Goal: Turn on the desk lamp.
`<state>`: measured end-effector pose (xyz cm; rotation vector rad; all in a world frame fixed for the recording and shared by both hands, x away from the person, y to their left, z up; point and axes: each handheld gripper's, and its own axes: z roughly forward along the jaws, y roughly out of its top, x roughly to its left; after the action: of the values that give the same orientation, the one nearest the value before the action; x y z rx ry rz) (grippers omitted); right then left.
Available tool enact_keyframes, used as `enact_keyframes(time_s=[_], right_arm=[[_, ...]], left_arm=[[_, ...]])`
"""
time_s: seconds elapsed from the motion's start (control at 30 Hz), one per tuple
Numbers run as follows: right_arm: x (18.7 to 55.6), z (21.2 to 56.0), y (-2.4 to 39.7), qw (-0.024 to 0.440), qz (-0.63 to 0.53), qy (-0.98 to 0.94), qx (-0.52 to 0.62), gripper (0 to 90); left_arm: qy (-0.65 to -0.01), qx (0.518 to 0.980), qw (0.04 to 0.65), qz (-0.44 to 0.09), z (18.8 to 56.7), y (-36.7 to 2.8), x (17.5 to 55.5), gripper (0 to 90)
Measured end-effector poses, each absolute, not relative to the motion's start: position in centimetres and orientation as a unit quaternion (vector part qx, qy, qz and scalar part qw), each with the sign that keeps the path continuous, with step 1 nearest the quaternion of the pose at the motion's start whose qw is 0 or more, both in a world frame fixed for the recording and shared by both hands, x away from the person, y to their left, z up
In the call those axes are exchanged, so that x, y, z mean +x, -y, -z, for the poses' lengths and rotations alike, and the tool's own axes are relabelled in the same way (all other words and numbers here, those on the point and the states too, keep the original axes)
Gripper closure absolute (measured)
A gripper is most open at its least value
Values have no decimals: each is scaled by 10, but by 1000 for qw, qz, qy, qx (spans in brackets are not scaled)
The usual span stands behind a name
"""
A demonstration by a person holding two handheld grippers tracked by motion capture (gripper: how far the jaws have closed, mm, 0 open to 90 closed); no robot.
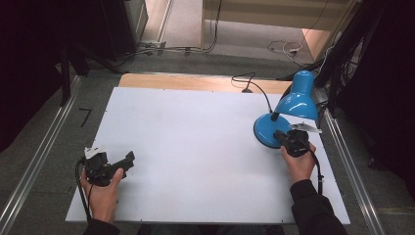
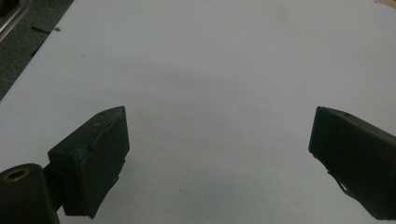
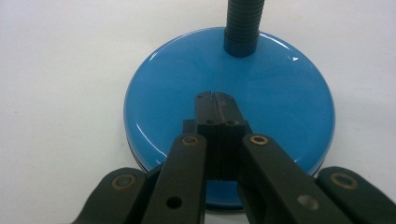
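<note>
Blue lamp base (image 3: 229, 98), closed right tool (image 3: 215, 100) perhaps touching

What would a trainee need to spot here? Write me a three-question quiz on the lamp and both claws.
1. True or false: the right claw is shut, its tips over the lamp base.
2. How do the left claw jaws stand? A) wide apart over the bare white table B) shut on a cable
3. What colour is the lamp shade?

Key: 1 true. 2 A. 3 blue.
</note>
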<state>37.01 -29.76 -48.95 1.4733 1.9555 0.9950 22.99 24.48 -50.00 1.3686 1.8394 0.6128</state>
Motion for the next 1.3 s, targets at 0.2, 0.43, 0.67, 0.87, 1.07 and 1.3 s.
enact_keyframes(time_s=[0.2, 0.43, 0.67, 0.87, 1.07, 1.3], right_arm=[[369, 490, 298, 250, -365, -718, 537, 880], [369, 491, 297, 251, -365, -718, 537, 880], [369, 491, 297, 252, -365, -718, 537, 880], [368, 491, 297, 254, -364, -718, 535, 880], [368, 492, 297, 256, -364, -719, 534, 881], [366, 494, 296, 254, -366, -720, 532, 881]], left_arm=[[-719, 535, 375, -239, 500, -245, 230, 55], [-719, 535, 375, -240, 500, -245, 230, 56], [-719, 535, 375, -239, 500, -245, 230, 56], [-719, 535, 374, -239, 500, -244, 230, 56], [-719, 535, 375, -239, 500, -245, 230, 56], [-719, 535, 375, -239, 500, -245, 230, 56]])
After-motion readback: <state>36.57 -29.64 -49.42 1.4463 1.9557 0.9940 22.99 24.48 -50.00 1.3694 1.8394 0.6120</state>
